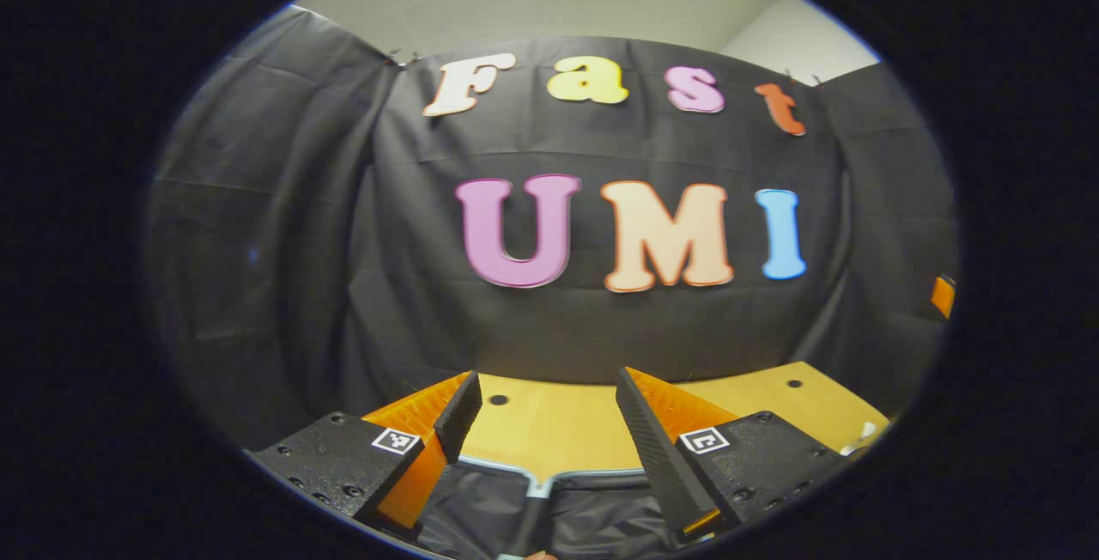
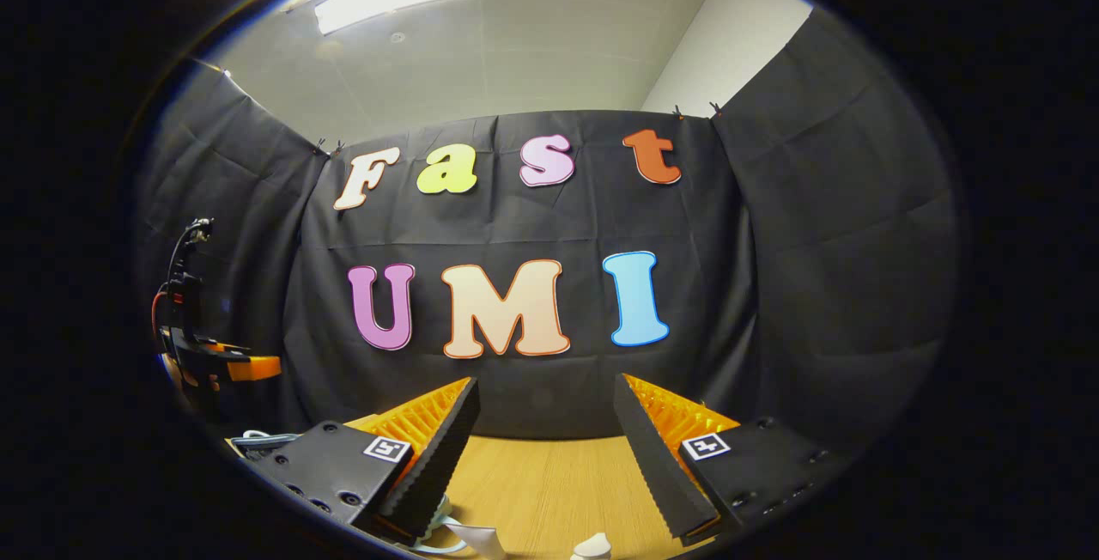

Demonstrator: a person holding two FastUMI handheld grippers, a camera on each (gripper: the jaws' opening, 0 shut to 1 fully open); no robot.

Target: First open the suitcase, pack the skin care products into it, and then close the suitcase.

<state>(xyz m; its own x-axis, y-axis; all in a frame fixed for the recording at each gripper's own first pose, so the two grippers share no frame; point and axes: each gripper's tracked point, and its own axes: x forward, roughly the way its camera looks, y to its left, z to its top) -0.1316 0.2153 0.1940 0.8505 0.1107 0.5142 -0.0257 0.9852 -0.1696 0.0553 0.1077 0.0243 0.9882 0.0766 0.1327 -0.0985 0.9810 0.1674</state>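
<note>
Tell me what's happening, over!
Both grippers open, left, right. Suitcase lies below left gripper, dark lining showing. Nothing gripped. Table ahead.

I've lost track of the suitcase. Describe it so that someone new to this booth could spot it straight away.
Start at the yellow wooden table in front of the black cloth wall. In the left gripper view, the suitcase lies at the table's near edge, low between the fingers of the left hand-held gripper. It is the one dark thing there, lined with glossy black fabric and edged with a light trim.
</note>
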